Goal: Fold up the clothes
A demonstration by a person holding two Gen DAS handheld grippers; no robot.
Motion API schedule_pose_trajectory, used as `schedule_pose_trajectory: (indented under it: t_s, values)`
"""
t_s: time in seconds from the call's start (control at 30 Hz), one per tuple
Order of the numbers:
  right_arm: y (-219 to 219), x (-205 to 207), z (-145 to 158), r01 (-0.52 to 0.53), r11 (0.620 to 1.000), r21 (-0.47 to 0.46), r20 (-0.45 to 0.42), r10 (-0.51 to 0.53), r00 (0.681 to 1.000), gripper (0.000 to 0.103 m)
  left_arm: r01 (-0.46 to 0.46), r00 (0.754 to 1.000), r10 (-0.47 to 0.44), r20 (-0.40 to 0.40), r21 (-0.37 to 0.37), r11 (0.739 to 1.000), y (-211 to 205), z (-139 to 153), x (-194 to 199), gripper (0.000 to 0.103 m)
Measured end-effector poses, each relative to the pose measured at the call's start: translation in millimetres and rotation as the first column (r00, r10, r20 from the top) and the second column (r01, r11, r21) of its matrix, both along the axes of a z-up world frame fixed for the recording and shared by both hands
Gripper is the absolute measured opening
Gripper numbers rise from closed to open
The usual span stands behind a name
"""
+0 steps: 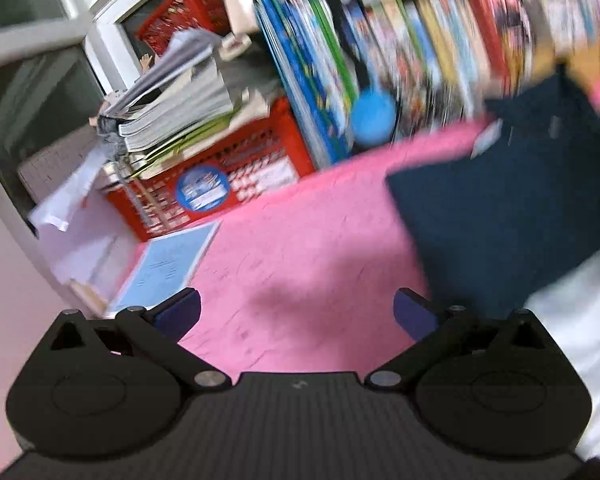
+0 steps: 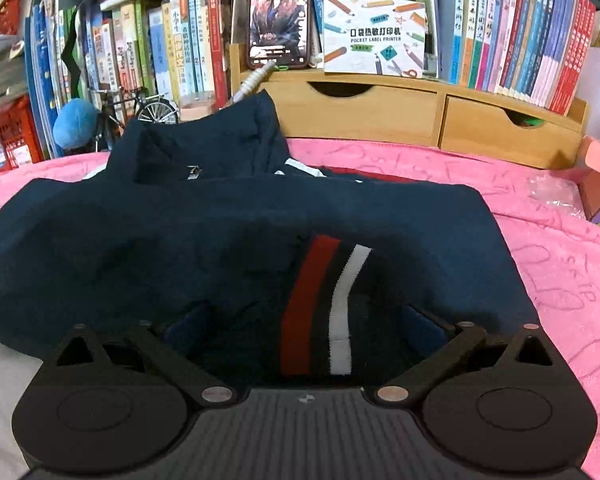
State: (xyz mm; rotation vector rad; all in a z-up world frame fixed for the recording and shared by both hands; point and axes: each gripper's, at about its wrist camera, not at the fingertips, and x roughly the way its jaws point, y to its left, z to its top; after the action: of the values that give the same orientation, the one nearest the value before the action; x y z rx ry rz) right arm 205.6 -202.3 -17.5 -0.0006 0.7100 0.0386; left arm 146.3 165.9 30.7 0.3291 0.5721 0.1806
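While navy jacket [image 2: 228,232] lies spread on pink tabletop [image 2: 572,264], right claw [image 2: 304,328] hovers spread directly over striped hem; left claw [image 1: 296,312], spread, empty, sits off jacket's left side.

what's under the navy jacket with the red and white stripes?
The navy jacket lies on a pink cloth that shows all round it. A white fabric shows at its near left edge. How far either runs beneath is covered.
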Motion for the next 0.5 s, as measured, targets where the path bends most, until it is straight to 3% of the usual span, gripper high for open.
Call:
schedule_pose_trajectory:
  t_s: [0.17, 0.27, 0.37, 0.43, 0.5]
  values:
    - [0.3, -0.4, 0.0, 0.000, 1.000, -0.007, 0.001, 0.000, 1.000, 0.103, 0.130, 0.991, -0.125, 0.041, -0.174, 0.976, -45.7, 11.5, 37.2, 0.103]
    - [0.2, 0.8, -0.4, 0.000, 1.000, -0.010, 0.001, 0.000, 1.000, 0.103, 0.175, 0.984, -0.179, -0.014, -0.139, 0.975, -82.7, -11.7, 71.3, 0.103]
    - [-0.1, 1.3, -0.6, -0.001, 1.000, -0.009, 0.001, 0.001, 1.000, 0.103, 0.111, 0.989, -0.112, -0.099, -0.019, 0.994, -96.0, -46.2, 99.9, 0.103]
    - [-0.2, 1.6, -0.8, -0.001, 1.000, -0.009, 0.000, 0.001, 1.000, 0.103, 0.078, 0.994, -0.081, -0.079, -0.044, 0.996, -79.5, -56.3, 101.8, 0.103]
    - [-0.7, 2.0, -0.9, -0.001, 1.000, -0.007, 0.000, 0.001, 1.000, 0.103, 0.017, 0.994, -0.029, -0.103, -0.117, 0.993, -57.7, -53.0, 102.5, 0.103]
